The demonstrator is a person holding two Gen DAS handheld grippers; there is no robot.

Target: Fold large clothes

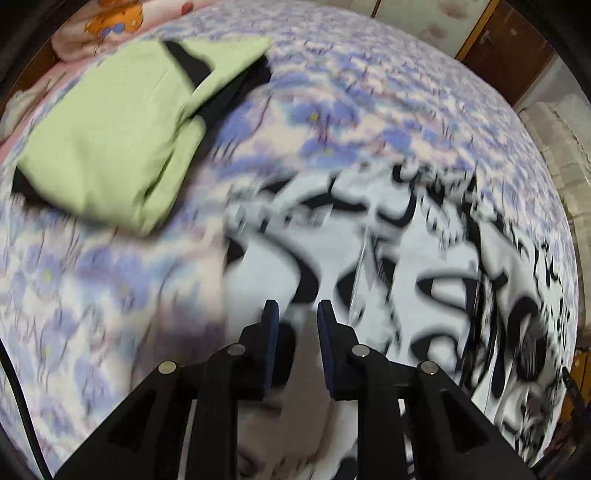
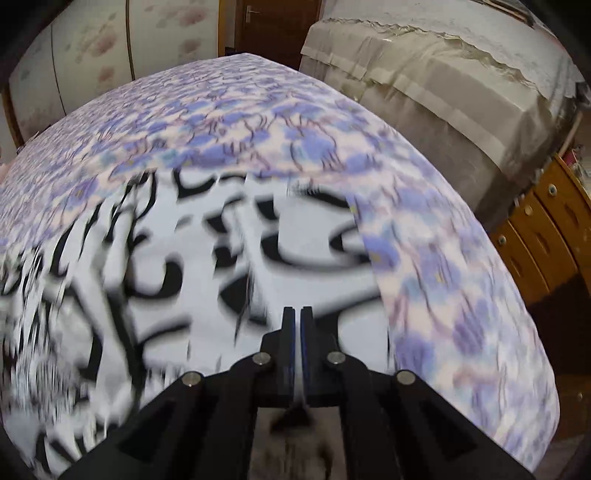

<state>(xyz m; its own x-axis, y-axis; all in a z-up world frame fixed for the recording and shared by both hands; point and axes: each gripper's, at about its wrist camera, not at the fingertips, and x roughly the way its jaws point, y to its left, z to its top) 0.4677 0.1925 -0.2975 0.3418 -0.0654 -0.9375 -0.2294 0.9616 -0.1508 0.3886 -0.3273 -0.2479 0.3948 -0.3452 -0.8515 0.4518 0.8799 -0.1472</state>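
A large white garment with bold black lettering (image 1: pixel 406 266) lies spread on a bed with a purple-flowered cover (image 1: pixel 110 295). My left gripper (image 1: pixel 298 308) hovers over the garment's left part. Its jaws stand a little apart, and a fold of the white cloth sits loosely between them. In the right wrist view the same garment (image 2: pixel 207 266) fills the lower left. My right gripper (image 2: pixel 297 312) is over its right part, jaws pressed together on a thin edge of the cloth, which bunches below the pads. Both views are blurred by motion.
A folded light-green garment (image 1: pixel 110 140) rests on a black one (image 1: pixel 236 99) at the bed's far left, with a pink blanket (image 1: pixel 107 22) beyond. Right of the bed (image 2: pixel 461 295) stand beige-covered furniture (image 2: pixel 443 103) and wooden drawers (image 2: pixel 546 236). A door (image 2: pixel 273 26) is behind.
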